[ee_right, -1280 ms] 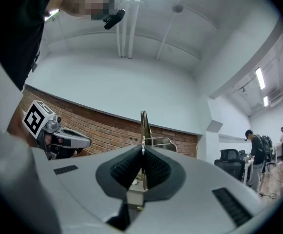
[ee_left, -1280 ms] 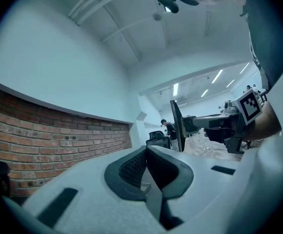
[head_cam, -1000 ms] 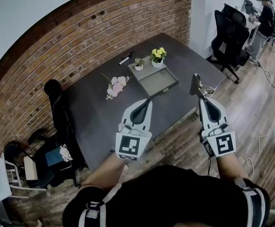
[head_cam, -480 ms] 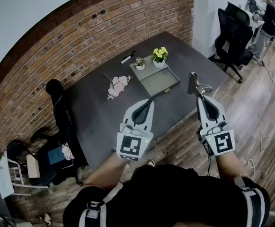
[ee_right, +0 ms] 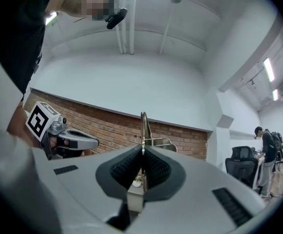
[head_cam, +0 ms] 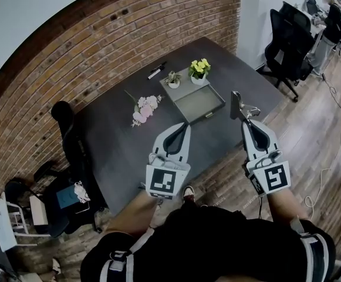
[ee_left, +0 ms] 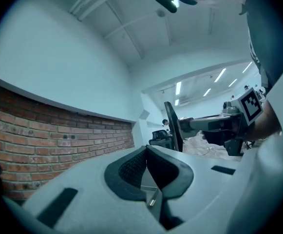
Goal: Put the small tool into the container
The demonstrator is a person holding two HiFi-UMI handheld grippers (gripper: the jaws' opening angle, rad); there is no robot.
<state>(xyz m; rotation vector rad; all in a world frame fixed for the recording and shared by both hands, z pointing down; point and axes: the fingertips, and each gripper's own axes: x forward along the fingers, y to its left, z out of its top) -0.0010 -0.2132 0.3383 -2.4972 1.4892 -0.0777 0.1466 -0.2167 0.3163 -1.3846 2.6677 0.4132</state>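
Note:
My right gripper (head_cam: pixel 245 120) is shut on a small flat metal tool (head_cam: pixel 236 104) that stands upright above the table's front right edge. In the right gripper view the tool (ee_right: pixel 143 126) sticks up from the closed pads of that gripper (ee_right: pixel 142 150). The container, a shallow grey tray (head_cam: pixel 201 104), lies on the dark table (head_cam: pixel 117 145), left of and beyond the tool. My left gripper (head_cam: pixel 185 124) is shut on nothing and hovers over the table just in front of the tray. In the left gripper view its jaws (ee_left: pixel 146 148) meet, and the tool (ee_left: pixel 173 126) shows dark beyond them.
Two small potted plants (head_cam: pixel 172 79) (head_cam: pixel 198 70) stand on the tray's far end. A pink flower bunch (head_cam: pixel 142 107) and a marker (head_cam: pixel 157 71) lie on the table. A brick wall runs behind it. Black chairs (head_cam: pixel 287 40) (head_cam: pixel 67 122) stand at right and left.
My right gripper has edged left toward the tray with the tool still in it. The left gripper keeps its place and stays shut.

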